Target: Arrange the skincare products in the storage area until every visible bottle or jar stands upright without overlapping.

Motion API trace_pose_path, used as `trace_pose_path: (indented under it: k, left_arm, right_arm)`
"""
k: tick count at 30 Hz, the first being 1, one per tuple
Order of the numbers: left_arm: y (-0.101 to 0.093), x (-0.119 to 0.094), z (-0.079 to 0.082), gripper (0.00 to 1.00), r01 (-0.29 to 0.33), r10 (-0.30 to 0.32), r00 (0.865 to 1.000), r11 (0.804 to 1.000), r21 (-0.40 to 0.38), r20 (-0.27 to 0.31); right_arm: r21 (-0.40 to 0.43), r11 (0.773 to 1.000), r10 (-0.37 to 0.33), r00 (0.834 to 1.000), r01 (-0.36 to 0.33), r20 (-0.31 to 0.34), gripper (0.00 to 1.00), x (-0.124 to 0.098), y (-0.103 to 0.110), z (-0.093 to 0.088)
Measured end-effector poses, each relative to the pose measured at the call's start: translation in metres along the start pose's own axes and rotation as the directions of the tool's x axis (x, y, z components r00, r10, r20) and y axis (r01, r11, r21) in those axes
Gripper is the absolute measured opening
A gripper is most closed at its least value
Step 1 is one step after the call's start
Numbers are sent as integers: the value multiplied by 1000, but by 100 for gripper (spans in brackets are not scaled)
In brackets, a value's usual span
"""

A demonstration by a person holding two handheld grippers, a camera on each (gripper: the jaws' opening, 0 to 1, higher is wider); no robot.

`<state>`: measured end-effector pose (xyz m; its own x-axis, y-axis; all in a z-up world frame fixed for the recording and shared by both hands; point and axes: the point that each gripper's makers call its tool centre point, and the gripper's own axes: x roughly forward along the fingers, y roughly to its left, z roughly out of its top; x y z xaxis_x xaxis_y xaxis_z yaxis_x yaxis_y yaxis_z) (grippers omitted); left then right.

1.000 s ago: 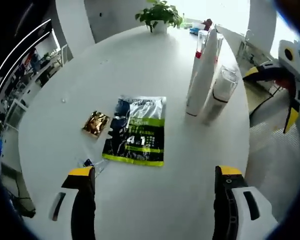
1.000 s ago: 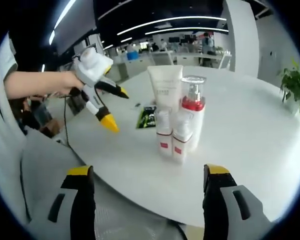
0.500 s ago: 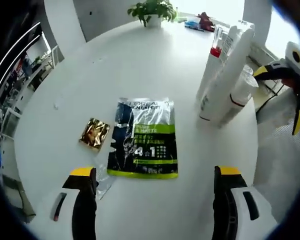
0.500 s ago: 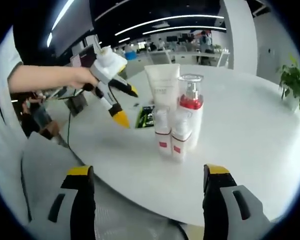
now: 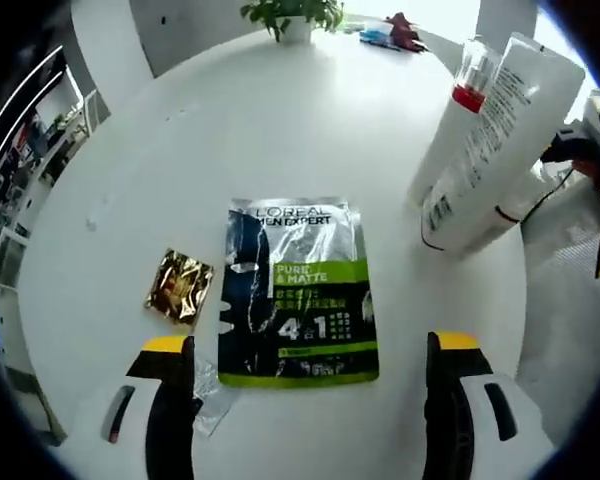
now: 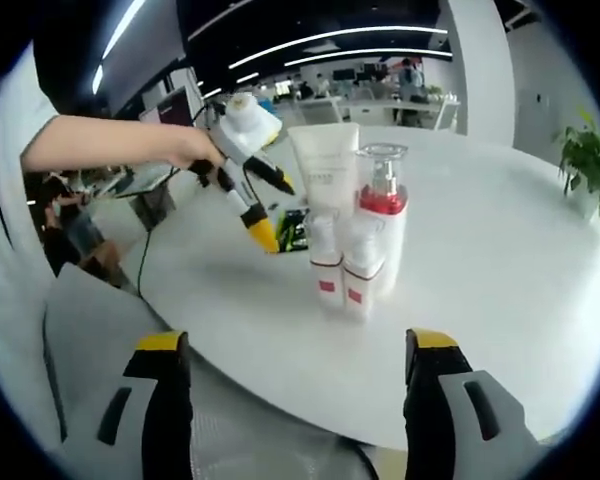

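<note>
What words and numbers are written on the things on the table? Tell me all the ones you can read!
"L'OREAL MEN EXPERT" on the flat sachet, along its top.
"PURE & MATTE" on its green band.
"4 in 1" lower on the sachet.
The small lines beneath: too small to read.
Print on the white tube: too blurred.
Gold packet: no text readable.

Your round white tabletop (image 5: pixel 280 110) carries a flat sachet (image 5: pixel 297 292), gold packet (image 5: pixel 179 286), upright bottles (image 6: pixel 355 250), far plant pot (image 5: pixel 283 15).

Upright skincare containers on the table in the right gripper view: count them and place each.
4. A white tube stands rear-left, a red-collared pump bottle rear-right, and two small red-banded bottles sit in front, left and right. More may hide behind them.
</note>
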<state>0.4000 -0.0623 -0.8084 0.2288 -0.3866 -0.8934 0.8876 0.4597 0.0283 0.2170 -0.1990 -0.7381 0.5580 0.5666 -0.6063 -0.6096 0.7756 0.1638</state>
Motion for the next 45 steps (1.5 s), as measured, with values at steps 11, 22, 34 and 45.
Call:
trace_pose_path:
  k: [11, 22, 34, 45]
  left_arm:
    - [5, 16, 6, 93, 16, -15, 999, 1000, 16, -48]
    - [8, 29, 0, 81, 45, -42, 995, 998, 31, -87]
    - [16, 28, 0, 79, 21, -15, 995, 998, 55, -94]
    - [13, 28, 2, 70, 29, -21, 995, 997, 69, -102]
  right_arm:
    - [9, 1000, 1, 1000, -1, -9, 87, 1, 0, -2]
    - [16, 1000, -5, 1000, 6, -14, 86, 1, -2, -2]
    - [13, 1000, -15, 1000, 15, -18, 85, 1, -3, -3]
    - [9, 1000, -17, 1000, 17, -26, 84, 1, -1, -3]
